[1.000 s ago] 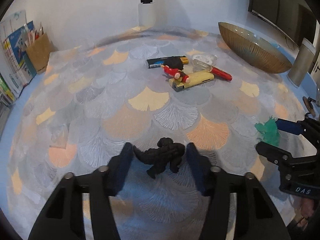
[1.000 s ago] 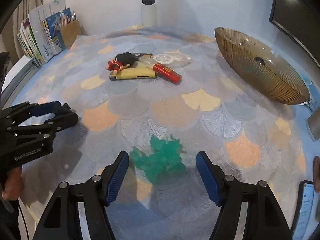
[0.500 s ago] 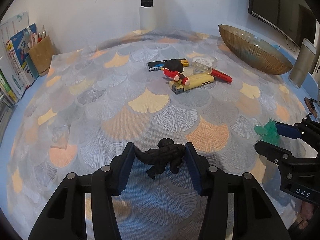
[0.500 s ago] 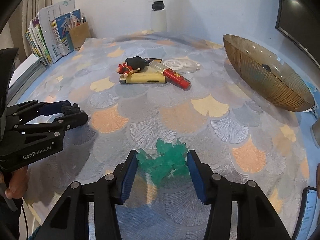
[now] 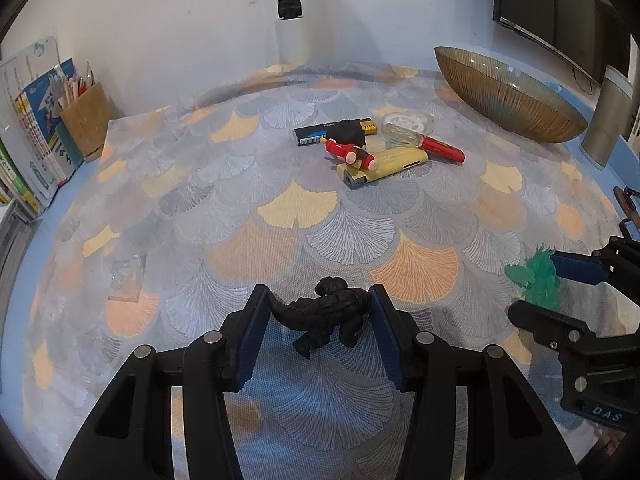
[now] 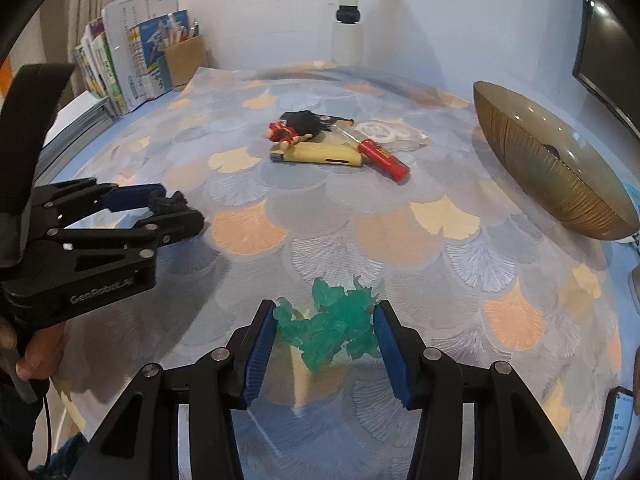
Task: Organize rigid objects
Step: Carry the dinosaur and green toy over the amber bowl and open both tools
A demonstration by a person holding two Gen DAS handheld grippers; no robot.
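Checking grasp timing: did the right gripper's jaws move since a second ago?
Yes. The right gripper has just been closing: both pads came in against the green figure, which lies between them on the cloth.

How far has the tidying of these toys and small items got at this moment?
Done: nothing visibly sorted; the bowl looks empty. In hand: left gripper clamps the black figure; right gripper, whose jaws have just been closing, grips the green figure. Left: the pile of lighters, red toy and marker mid-table.

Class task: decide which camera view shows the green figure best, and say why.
The right wrist view: the green figure sits central between the right gripper pads. In the left wrist view it appears only at the right edge, partly hidden by that gripper.
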